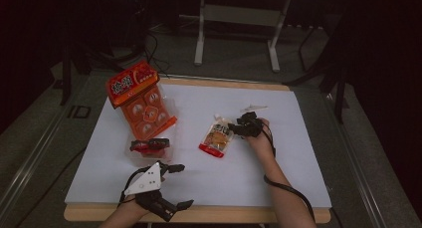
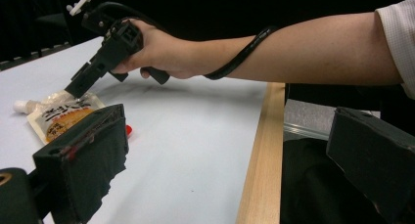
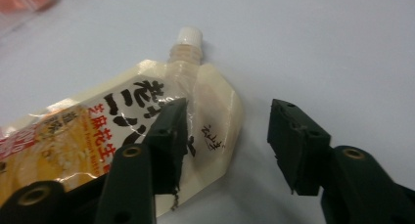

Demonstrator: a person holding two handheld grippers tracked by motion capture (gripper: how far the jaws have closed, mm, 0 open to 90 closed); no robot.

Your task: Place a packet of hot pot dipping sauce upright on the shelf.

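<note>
A spouted pouch (image 1: 217, 138) with orange print and a white cap lies flat near the middle of the white table (image 1: 278, 158). My right gripper (image 1: 234, 128) slants down at the pouch's cap end. In the right gripper view the pouch (image 3: 98, 131) has one jaw over its printed face and the other jaw over bare table beside its edge; the right gripper (image 3: 227, 131) is open, and its pads do not press on the pouch. My left gripper (image 1: 181, 185) rests near the table's front edge, open and empty. The left gripper view shows the right gripper (image 2: 78, 87) tipping onto the pouch (image 2: 61, 119).
An orange snack package (image 1: 142, 98) lies at the back left, with a clear tray (image 1: 149, 146) holding something red and black in front of it. A small white object (image 1: 254, 108) lies behind the right hand. The wooden table edge (image 2: 262, 155) runs along the front.
</note>
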